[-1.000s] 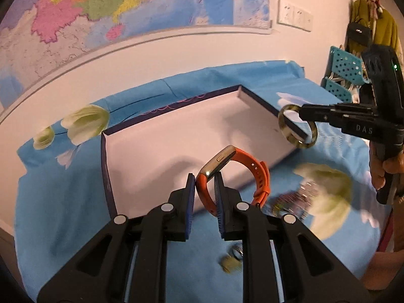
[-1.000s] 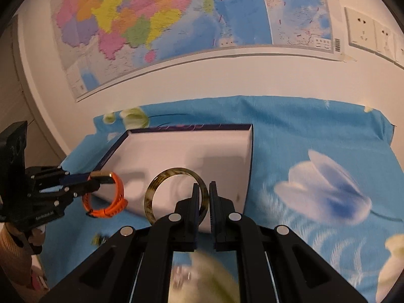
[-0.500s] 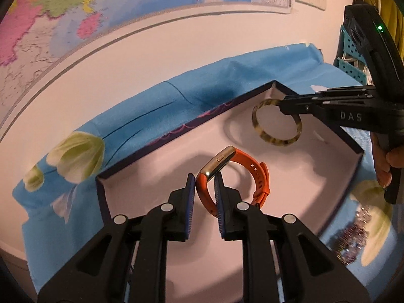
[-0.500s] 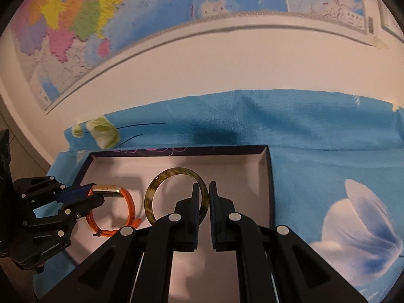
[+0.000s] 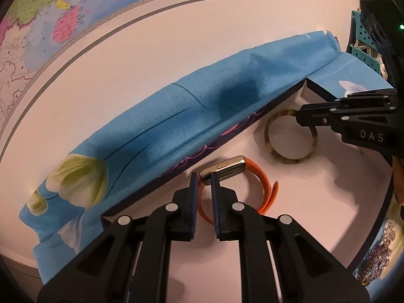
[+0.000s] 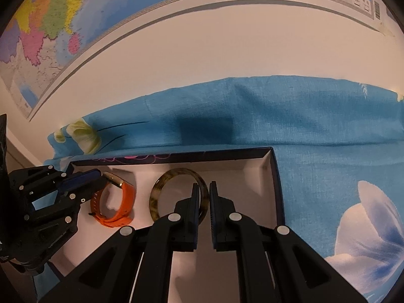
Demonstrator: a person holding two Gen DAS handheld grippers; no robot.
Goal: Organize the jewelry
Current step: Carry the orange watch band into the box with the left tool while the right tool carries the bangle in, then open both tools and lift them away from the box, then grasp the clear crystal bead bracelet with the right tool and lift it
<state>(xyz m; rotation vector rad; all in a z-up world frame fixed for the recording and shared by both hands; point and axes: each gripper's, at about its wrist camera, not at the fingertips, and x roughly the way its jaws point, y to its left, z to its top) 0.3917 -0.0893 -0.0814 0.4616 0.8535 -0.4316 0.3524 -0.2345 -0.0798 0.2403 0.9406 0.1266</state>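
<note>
Both tools are down inside the shallow white-lined box (image 6: 274,176), which sits on a blue flowered cloth (image 6: 328,131) pushed up against a pale wall with a big colourful map (image 6: 63,20) on it. The left tool (image 5: 202,180) is clamped on the orange watch (image 5: 260,176), its blue-padded fingers (image 5: 194,189) pinching the strap right beside the gold case; its jaws have just been closing a little further, with the strap between them. The band's lower loop looks to be at the box floor, near the far left wall of the box, though I cannot tell for sure that it touches. The right tool (image 6: 202,192) is closed on the tortoiseshell bangle (image 6: 161,189), gripping its rim so the ring stands tilted with its open face toward the camera, close to the box's far wall. Seen from the right wrist, the watch (image 6: 121,202) and bangle sit side by side, near each other but apart, the watch to the left. From the left wrist view the bangle (image 5: 272,149) hangs from the other tool's black fingers, which carry the letters DAS. At the lower right edge of that view, outside the box on the cloth, a sparkly heap of beaded jewelry (image 5: 376,255) lies blurred.
</note>
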